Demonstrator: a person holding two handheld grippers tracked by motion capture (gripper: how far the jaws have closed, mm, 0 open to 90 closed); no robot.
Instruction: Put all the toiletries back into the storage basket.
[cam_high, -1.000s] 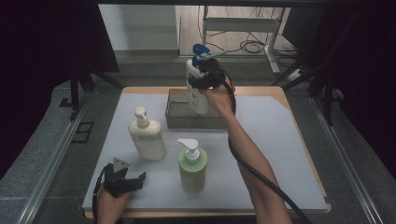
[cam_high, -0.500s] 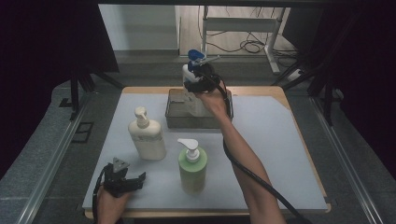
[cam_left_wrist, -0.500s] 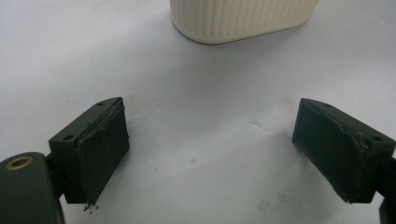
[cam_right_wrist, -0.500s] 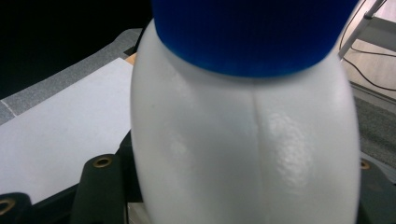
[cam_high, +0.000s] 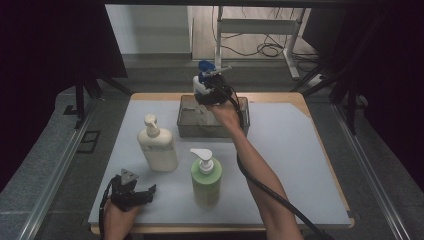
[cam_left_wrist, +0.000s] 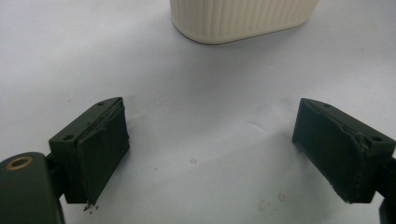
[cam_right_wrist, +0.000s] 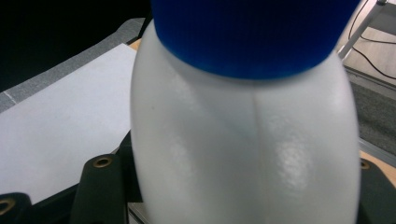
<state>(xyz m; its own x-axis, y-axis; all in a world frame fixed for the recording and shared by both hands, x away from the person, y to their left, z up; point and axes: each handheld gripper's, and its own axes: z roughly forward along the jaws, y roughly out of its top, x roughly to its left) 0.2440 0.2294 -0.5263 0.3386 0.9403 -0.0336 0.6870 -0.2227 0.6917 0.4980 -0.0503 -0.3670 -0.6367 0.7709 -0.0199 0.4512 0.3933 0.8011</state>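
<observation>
The right gripper (cam_high: 212, 95) pinched a white bottle (cam_high: 201, 86) with a blue cap (cam_high: 204, 66), its jaws pressed against the bottle's sides; the bottle stood upright over the grey bin (cam_high: 186, 131) at the far side of the table (cam_high: 300, 165), its base down inside the bin; the left gripper (cam_high: 131, 192) rested near the table's front edge with its jaws spread wide and nothing between them; a cream pump bottle (cam_high: 157, 146) stood just beyond it; a green pump bottle (cam_high: 206, 181) stood beside that one, apart from it.
</observation>
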